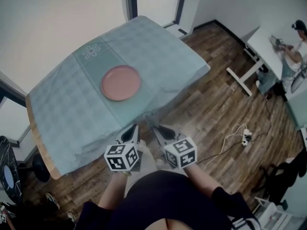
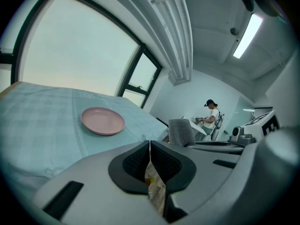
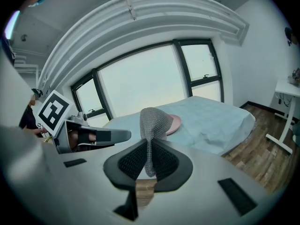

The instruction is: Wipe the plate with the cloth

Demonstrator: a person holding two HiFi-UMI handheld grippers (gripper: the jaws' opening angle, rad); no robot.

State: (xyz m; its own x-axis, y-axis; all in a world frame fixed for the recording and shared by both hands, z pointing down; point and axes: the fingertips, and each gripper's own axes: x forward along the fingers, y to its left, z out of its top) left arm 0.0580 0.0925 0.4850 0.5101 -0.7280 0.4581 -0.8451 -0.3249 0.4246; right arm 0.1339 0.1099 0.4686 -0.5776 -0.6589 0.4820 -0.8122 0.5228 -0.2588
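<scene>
A round pink plate [image 1: 120, 82] lies in the middle of the table with the pale blue-green tablecloth [image 1: 72, 109]. Both grippers hang side by side in the air off the table's near edge, pointing toward the plate. My left gripper [image 1: 133, 127] is shut with nothing between its jaws [image 2: 150, 144]; the plate [image 2: 103, 121] lies ahead of it to the left. My right gripper [image 1: 156, 128] is shut on a grey knitted cloth [image 3: 153, 125], which stands up out of the jaws [image 3: 149, 146] and hides part of the plate [image 3: 175, 122]. The same cloth [image 2: 181, 131] shows in the left gripper view.
The tablecloth drapes over the table's near edge [image 1: 144, 114]. A power strip with cables [image 1: 245, 137] lies on the wooden floor to the right. A person [image 1: 293, 49] works at a white desk [image 1: 261, 47] at the far right. A black stool [image 1: 38, 169] stands left.
</scene>
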